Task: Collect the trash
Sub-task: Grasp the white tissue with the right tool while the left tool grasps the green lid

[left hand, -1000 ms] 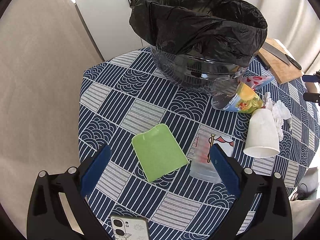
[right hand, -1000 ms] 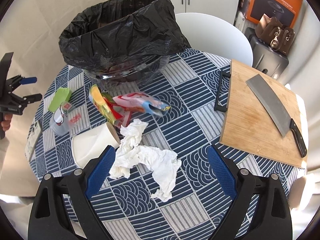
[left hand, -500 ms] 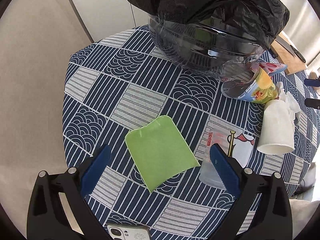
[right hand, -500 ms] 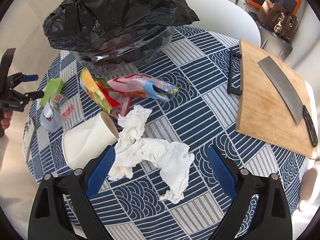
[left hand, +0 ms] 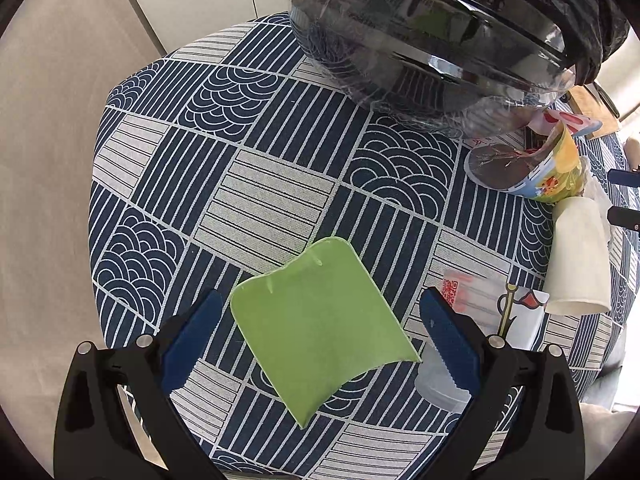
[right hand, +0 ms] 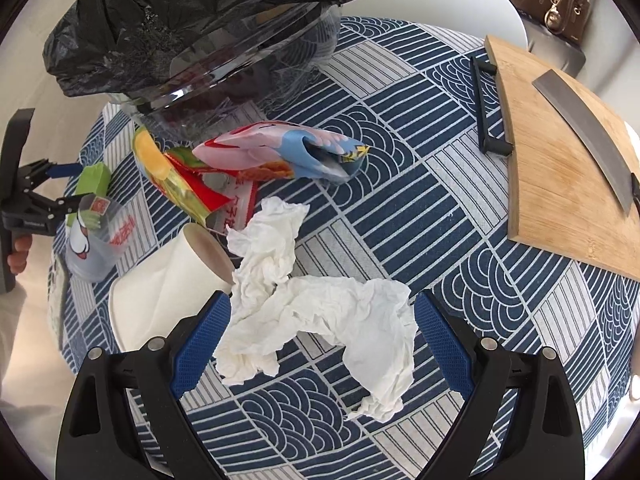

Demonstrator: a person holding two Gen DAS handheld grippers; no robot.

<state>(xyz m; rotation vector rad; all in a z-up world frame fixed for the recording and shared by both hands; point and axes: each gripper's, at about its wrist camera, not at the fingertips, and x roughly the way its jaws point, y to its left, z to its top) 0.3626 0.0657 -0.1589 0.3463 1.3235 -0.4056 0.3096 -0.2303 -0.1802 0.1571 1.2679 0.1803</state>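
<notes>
Left wrist view: left gripper (left hand: 320,332) spread around green packet (left hand: 320,320), near bin (left hand: 432,40), ready to pinch. Right gripper (right hand: 322,332) spread around crumpled tissue (right hand: 316,316), likewise.

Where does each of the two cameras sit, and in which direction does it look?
Left wrist view: sits on the left claw, looks down and forward over the green sheet toward the lined bin; both its open fingers show.
Right wrist view: sits on the right claw, looks down at the crumpled tissue; its open fingers show, and the left claw with a hand at the left edge.
Shared: bin, green sheet, paper cup, clear cup, snack wrappers.
</notes>
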